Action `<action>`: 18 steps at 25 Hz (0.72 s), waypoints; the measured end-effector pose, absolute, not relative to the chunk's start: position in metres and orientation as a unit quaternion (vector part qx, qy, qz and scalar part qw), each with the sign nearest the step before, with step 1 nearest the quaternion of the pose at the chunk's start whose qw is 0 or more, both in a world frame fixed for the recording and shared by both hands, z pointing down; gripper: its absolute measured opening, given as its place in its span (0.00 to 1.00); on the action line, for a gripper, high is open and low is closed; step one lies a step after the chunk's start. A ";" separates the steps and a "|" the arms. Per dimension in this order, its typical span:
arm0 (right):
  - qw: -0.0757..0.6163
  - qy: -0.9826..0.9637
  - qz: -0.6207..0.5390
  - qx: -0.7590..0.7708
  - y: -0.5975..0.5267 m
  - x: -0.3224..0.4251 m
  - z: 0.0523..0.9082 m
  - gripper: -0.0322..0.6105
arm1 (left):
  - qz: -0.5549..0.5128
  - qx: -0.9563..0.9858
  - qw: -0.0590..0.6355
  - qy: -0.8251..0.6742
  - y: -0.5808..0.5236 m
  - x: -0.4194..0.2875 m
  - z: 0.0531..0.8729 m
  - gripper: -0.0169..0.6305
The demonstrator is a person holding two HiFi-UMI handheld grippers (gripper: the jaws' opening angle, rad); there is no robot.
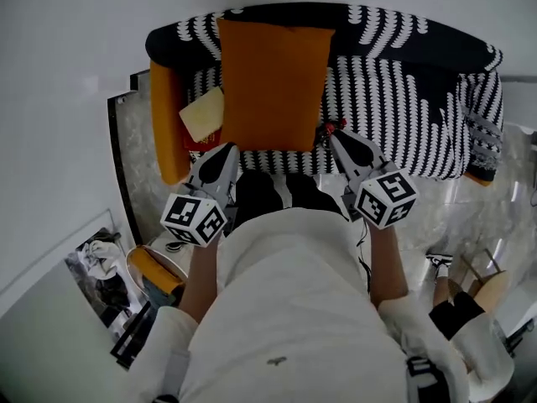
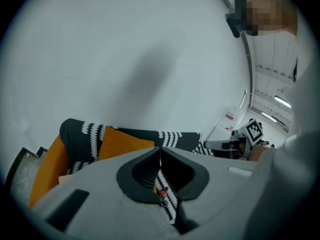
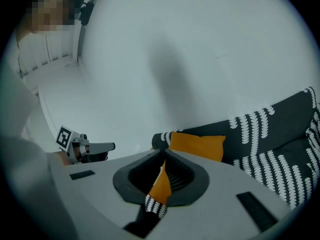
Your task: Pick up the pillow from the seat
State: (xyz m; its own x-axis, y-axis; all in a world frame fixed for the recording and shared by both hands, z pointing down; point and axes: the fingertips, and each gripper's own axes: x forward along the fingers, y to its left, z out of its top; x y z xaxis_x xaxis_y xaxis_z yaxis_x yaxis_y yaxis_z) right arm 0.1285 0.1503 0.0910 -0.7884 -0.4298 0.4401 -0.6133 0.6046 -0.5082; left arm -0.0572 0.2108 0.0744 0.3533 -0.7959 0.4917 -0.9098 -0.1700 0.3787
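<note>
A black sofa (image 1: 403, 99) with a white scalloped pattern carries the rectangular orange fabric pillow (image 1: 273, 82), which stands propped against the backrest with its lower edge on the seat. Both of the person's forearms reach forward and tilt downward, one at each lower corner of the pillow. The left hand-held gripper (image 1: 227, 149) points at the left corner and the right hand-held gripper (image 1: 327, 137) at the right corner. Each has its jaws pressed together at the tips, clamping nothing I can make out.

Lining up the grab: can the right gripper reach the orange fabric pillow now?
Probably yes: the right gripper sits by a near corner of the orange fabric pillow, nothing between; its shut fingers must open first.
</note>
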 end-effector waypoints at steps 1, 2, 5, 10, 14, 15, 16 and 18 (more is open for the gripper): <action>0.141 -0.884 0.337 0.291 0.151 0.128 0.095 0.06 | 0.092 0.758 0.319 -0.562 0.210 -0.057 0.077 0.05; 0.144 -0.883 0.341 0.288 0.153 0.127 0.100 0.06 | 0.094 0.755 0.321 -0.563 0.209 -0.057 0.080 0.05; 0.155 -0.879 0.352 0.281 0.156 0.124 0.113 0.06 | 0.102 0.751 0.327 -0.565 0.207 -0.061 0.089 0.05; 0.170 -0.873 0.363 0.277 0.158 0.117 0.134 0.06 | 0.108 0.754 0.337 -0.553 0.200 -0.064 0.105 0.05; 0.164 -0.872 0.370 0.276 0.155 0.107 0.150 0.07 | 0.116 0.756 0.347 -0.543 0.194 -0.070 0.127 0.05; 0.161 -0.872 0.373 0.273 0.156 0.104 0.153 0.09 | 0.118 0.754 0.350 -0.543 0.193 -0.072 0.134 0.05; 0.160 -0.871 0.377 0.270 0.156 0.100 0.156 0.12 | 0.118 0.752 0.355 -0.543 0.192 -0.075 0.141 0.05; 0.166 -0.870 0.382 0.265 0.158 0.095 0.165 0.19 | 0.117 0.747 0.363 -0.545 0.189 -0.079 0.155 0.05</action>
State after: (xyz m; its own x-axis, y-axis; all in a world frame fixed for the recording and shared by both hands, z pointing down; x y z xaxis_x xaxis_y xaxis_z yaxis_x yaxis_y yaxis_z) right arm 0.0948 0.1580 0.1654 -0.8045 -0.3336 0.4915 -0.5875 0.5684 -0.5759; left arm -0.0794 0.1892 0.1554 0.3796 -0.7289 0.5697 -0.8982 -0.1430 0.4156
